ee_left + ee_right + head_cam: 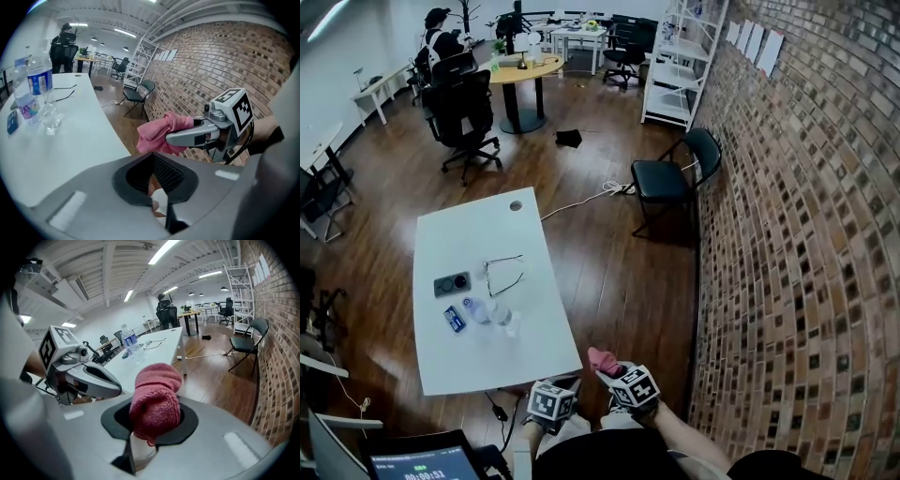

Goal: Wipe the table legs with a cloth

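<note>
Jaws of right gripper [149, 439] pinching one pink cloth [155, 399], left gripper [159, 190] closed

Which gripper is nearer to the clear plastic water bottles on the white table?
Left. The left gripper is beside the white table, nearer the water bottles; the right gripper, holding a pink cloth, is farther right.

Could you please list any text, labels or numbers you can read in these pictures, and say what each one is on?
"00:00:51", as far as it reads, on the screen cut off by the head view's bottom edge.
Bottle label: blue, print too blurred to read.
Sheets on the brick wall: too small to read.
Marker cubes: square patterns only, no words.
</note>
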The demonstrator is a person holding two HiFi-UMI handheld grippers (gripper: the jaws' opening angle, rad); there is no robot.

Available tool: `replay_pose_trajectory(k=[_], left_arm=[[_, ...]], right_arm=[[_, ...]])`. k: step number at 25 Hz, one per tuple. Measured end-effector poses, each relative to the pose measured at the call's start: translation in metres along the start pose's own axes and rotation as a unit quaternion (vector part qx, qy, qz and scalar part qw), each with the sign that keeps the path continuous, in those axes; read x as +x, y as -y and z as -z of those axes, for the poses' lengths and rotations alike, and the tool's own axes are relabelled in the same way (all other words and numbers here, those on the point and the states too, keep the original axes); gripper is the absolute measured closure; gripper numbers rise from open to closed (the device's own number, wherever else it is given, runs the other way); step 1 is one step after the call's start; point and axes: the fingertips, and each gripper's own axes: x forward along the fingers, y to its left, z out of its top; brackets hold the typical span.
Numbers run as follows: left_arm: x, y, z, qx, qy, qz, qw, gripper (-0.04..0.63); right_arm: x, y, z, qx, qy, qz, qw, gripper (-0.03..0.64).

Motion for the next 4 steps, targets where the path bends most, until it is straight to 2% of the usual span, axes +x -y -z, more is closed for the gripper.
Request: replay_pose_trajectory(k=[4], left_arm=[[0.0072, 0.0035, 0.0011, -0.015, -0.003, -0.004, 0.9999, 0.597]], right_arm=[[-0.0028, -0.0007, 0.0071, -0.008, -0.010, -0.018, 1.000, 0.537]])
